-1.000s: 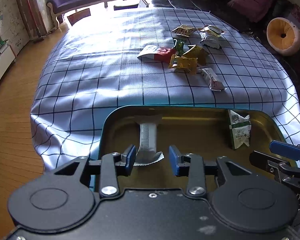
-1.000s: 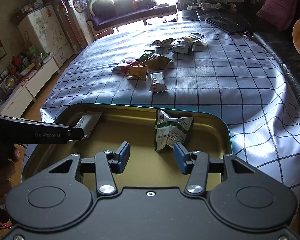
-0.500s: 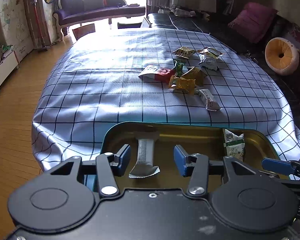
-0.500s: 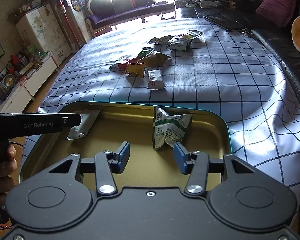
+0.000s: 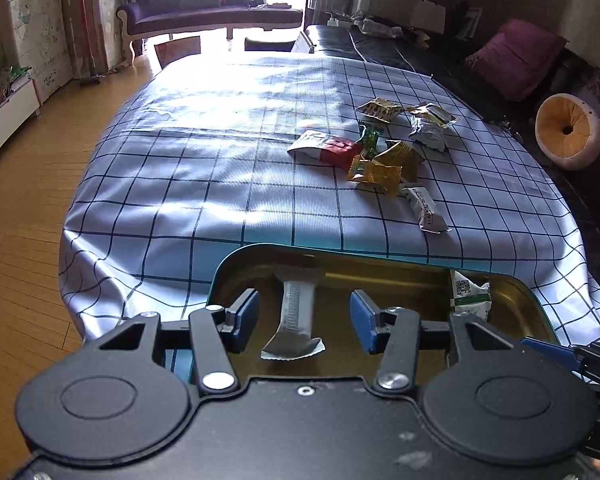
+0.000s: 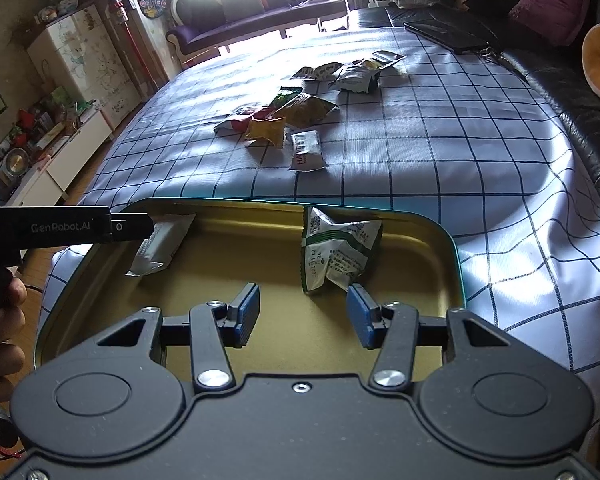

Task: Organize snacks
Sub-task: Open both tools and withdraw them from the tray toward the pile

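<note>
**Snacks lie far ahead of both spread grippers**

Left wrist view: snacks [image 5: 384,148] sit far right on the tablecloth [image 5: 204,168]; left gripper [image 5: 304,322], spread and holding nothing, hovers over the tray [image 5: 536,304].

Right wrist view: white packet [image 6: 306,150], long axis near-to-far, lies nearest, straight ahead of the spread, unloaded right gripper [image 6: 303,316].

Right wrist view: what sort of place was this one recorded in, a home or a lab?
Most likely a home living room. A purple sofa stands under a bright window, a cartoon-painted cabinet lines the wall, and the snacks lie on a table with a checked tablecloth.
</note>
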The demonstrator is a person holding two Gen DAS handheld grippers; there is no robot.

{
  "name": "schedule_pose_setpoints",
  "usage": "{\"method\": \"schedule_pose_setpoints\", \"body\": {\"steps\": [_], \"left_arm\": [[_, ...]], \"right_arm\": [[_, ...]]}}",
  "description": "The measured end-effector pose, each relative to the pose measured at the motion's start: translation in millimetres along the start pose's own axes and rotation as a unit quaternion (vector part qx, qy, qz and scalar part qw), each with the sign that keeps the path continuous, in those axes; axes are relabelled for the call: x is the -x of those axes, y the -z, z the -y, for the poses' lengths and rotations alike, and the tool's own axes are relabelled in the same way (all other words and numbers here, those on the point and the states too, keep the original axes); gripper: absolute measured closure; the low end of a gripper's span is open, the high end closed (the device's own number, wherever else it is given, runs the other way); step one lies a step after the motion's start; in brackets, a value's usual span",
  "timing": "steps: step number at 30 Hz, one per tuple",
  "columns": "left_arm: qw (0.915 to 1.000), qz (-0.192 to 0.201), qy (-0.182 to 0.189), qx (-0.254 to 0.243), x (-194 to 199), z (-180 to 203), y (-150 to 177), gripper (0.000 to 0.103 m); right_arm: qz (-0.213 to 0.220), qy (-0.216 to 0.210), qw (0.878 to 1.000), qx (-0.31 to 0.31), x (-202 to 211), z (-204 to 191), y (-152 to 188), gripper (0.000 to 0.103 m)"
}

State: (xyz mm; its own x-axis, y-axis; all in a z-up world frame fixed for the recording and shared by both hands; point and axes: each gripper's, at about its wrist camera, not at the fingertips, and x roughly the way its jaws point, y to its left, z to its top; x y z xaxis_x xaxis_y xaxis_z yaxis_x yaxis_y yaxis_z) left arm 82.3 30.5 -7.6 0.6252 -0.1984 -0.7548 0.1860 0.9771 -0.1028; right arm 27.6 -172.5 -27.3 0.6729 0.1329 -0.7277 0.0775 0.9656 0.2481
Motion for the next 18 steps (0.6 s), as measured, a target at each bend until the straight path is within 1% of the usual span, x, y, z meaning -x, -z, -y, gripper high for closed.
{"method": "schedule_pose_setpoints", "body": {"steps": [7,18], "left_arm": [[0.9998,0.007,-0.007,-0.017,-0.7,3.9,2.2,0.052],[0.9992,0.005,-0.018,-0.036,-7.5,8.5,5.3,0.052]], "right_arm": [[-0.004,0.000,1.000,-0.002,-2.9,1.2,0.5,0.046],[-0.012,0.002,1.000,-0.011,-8.9,4.2,1.2,0.046]]}}
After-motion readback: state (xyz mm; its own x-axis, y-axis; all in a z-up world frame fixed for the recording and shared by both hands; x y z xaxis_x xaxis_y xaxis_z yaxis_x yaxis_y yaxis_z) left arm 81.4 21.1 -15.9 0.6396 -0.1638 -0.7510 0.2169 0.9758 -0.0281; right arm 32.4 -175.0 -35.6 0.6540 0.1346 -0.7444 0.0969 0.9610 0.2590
